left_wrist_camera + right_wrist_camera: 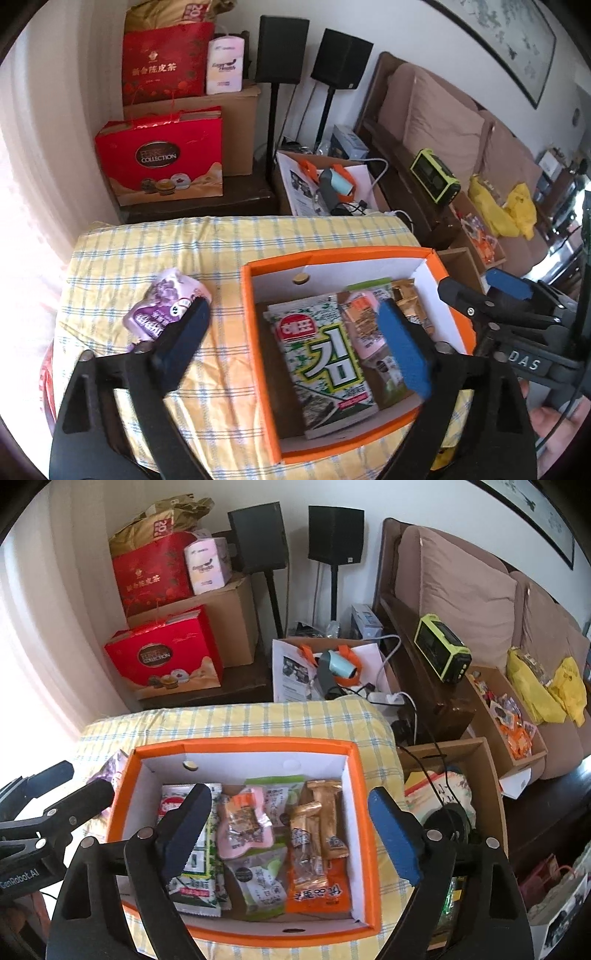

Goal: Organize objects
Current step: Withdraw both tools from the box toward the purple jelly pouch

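- Left wrist view: purple snack pouch (168,308) lies on the checked cloth (147,251), outside the orange box (258,332), just to its left.
- Left gripper (291,332) gaping, empty; its left finger (181,343) overlaps the pouch's near end, contact unclear.
- Pouch's long axis runs diagonally, near-left to far-right.
- Right gripper (291,830) spread wide, empty, over the box; left hand is nearer.

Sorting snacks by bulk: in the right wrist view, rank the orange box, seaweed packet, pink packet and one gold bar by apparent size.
1. orange box
2. seaweed packet, part hidden by a finger
3. pink packet
4. gold bar
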`<state>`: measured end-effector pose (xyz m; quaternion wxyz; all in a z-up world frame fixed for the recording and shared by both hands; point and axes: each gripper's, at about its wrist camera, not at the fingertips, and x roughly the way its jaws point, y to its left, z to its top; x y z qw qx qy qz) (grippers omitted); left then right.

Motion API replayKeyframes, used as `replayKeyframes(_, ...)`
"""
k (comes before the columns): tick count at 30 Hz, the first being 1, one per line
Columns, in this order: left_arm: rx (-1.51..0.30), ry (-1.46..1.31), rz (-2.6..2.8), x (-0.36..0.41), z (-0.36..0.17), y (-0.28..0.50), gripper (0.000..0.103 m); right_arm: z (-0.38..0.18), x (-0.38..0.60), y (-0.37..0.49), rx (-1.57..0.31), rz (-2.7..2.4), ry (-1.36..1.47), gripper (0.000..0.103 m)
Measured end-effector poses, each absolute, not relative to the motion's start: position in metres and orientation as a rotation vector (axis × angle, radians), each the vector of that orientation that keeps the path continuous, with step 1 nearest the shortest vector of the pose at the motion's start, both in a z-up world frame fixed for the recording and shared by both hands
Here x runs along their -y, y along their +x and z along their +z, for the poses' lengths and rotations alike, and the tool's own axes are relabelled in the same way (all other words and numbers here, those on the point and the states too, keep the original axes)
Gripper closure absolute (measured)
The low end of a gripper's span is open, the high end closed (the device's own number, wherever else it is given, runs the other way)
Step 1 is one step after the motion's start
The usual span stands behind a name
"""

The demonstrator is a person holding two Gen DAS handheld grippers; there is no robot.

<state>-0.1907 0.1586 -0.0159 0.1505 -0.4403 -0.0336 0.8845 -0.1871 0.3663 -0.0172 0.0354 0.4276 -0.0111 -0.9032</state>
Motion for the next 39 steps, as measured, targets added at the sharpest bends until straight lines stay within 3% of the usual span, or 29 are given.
replayKeyframes(2, 0.121, -1.26, 2.538, -0.149, -0.015, -0.19, 0.0, -0.016, -0.362, -0.187, 0.034, -2.767, 1.308, 0.0)
replayKeyframes(22, 0.147, -1.336, 2.673, -0.013, -0.022, -0.188, 0.0, -0.006, -0.282, -0.186, -0.039, -2.644, 1.254, 0.0)
replayKeyframes(39, 0.212, -1.341, 2.736, 0.049, -0.034, -0.182, 0.0, -0.011, -0.211, -0.193, -0.101, -2.584, 1.216, 0.0)
